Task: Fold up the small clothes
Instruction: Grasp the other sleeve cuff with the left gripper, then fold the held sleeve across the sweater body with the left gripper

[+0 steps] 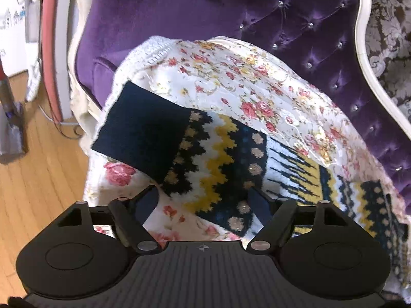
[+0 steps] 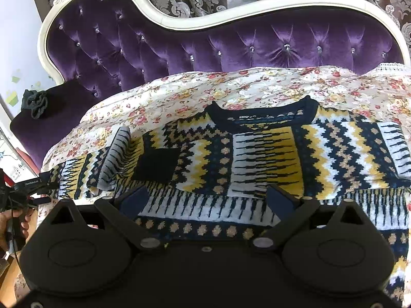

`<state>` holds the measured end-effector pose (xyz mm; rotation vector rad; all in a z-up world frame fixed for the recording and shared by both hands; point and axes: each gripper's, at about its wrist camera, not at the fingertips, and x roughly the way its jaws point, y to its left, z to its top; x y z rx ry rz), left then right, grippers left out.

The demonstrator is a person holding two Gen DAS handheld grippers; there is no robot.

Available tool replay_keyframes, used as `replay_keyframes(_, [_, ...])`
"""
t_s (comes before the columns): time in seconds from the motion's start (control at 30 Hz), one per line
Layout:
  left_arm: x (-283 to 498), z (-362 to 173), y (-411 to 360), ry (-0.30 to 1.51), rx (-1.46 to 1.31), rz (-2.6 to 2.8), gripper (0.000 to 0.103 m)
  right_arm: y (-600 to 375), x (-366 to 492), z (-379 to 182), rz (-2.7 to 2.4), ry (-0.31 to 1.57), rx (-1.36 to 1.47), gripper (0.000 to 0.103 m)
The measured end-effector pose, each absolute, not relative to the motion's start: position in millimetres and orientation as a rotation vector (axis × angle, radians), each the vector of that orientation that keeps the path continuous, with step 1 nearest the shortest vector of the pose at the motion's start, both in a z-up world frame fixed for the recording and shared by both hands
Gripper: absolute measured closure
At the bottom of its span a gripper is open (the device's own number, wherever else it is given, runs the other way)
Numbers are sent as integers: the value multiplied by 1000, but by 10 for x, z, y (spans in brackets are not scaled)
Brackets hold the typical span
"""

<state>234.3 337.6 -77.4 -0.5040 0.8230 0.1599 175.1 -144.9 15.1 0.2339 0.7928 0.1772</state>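
The patterned sweater (image 2: 269, 154) lies flat on the floral quilt (image 2: 179, 89), directly ahead of and beneath both tools. Your left gripper (image 1: 204, 200) and right gripper (image 2: 208, 197) are spread wide, holding nothing. Expect a soft, limp, moderately heavy knit; grasp the navy cuff (image 1: 143, 128) or hem edges. No containers are present.

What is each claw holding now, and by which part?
Nothing. The left claw and the right claw are both open above the patterned sweater, and neither one grips it.
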Motion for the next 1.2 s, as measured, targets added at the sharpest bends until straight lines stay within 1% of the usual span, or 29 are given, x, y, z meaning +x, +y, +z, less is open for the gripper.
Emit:
replay_keyframes(0.03, [2341,-775,3382,822,-518,146,46,-1445,1753,144,182,795,233,4])
replay_keyframes(0.07, [2348,-773,3384,814,-531,135,58,-1441,1754,137,183,798,231,4])
replay_keyframes(0.1, [2344,-759,3387,802,-543,127,66,-1439,1752,129,183,800,229,4])
replay_keyframes(0.13, [2338,-733,3389,787,-550,127,80,-1438,1751,121,182,802,229,4])
replay_keyframes(0.2, [2331,-655,3372,769,-539,137,88,-1441,1746,107,185,809,231,4])
replay_keyframes(0.23, [2329,-609,3354,758,-529,133,90,-1443,1742,103,185,811,231,4])
replay_keyframes(0.47, [2304,-103,3094,684,-445,95,90,-1522,1690,92,182,811,249,4])
replay_keyframes(0.63, [2342,402,2708,632,-372,11,90,-1646,1608,102,156,808,260,4])
replay_keyframes(0.93, [2517,1239,1631,555,-235,-164,90,-1953,1497,2,78,841,244,4])
replay_keyframes(1.1, [2561,1463,1015,540,-185,-251,90,-2125,1506,-19,69,870,256,5])
replay_keyframes(1.2, [2586,1482,578,540,-151,-310,90,-2243,1477,63,53,849,283,5])
